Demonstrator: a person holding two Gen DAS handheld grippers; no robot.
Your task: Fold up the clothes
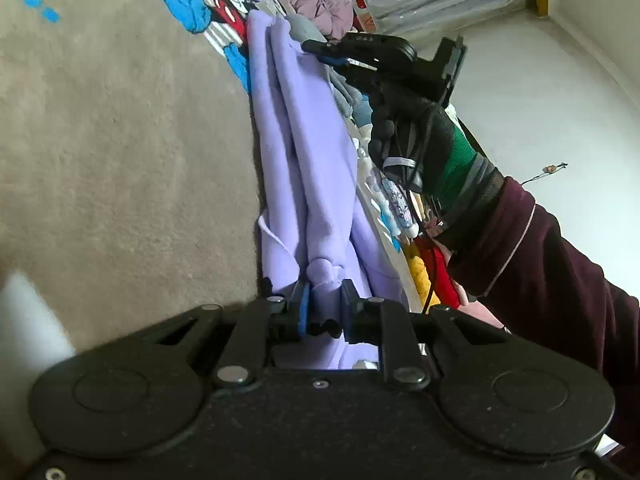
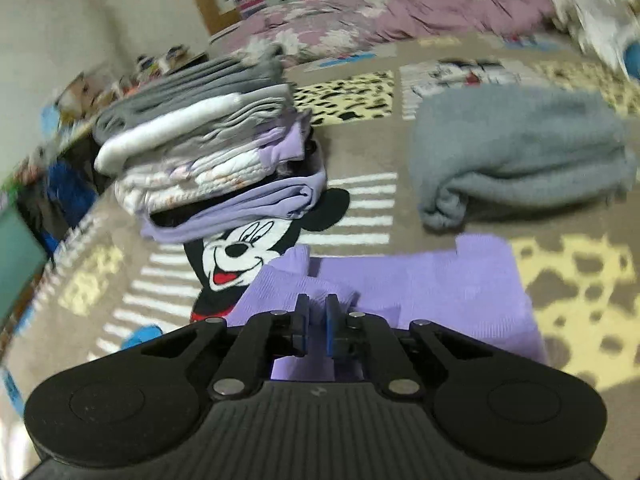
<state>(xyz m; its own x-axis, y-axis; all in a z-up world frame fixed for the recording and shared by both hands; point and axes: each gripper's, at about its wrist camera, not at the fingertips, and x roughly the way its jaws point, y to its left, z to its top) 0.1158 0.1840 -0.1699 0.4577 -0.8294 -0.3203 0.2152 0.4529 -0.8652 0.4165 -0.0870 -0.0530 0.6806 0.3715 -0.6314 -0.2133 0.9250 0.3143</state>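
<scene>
Jaws of left gripper (image 1: pixel 324 300) and right gripper (image 2: pixel 318 320) clamped the lilac sweatshirt (image 1: pixel 304 152) mid-fold; next, probably lay it flat.

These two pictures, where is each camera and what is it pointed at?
Left wrist: on the left gripper, looking along a lilac garment it pinches; the right gripper, gloved hand and maroon sleeve show.
Right wrist: on the right gripper, pinching the garment, facing a stack of folded clothes, a grey jumper and a cartoon-mouse rug; no hand shows.
Shared: the lilac garment and rug.
</scene>
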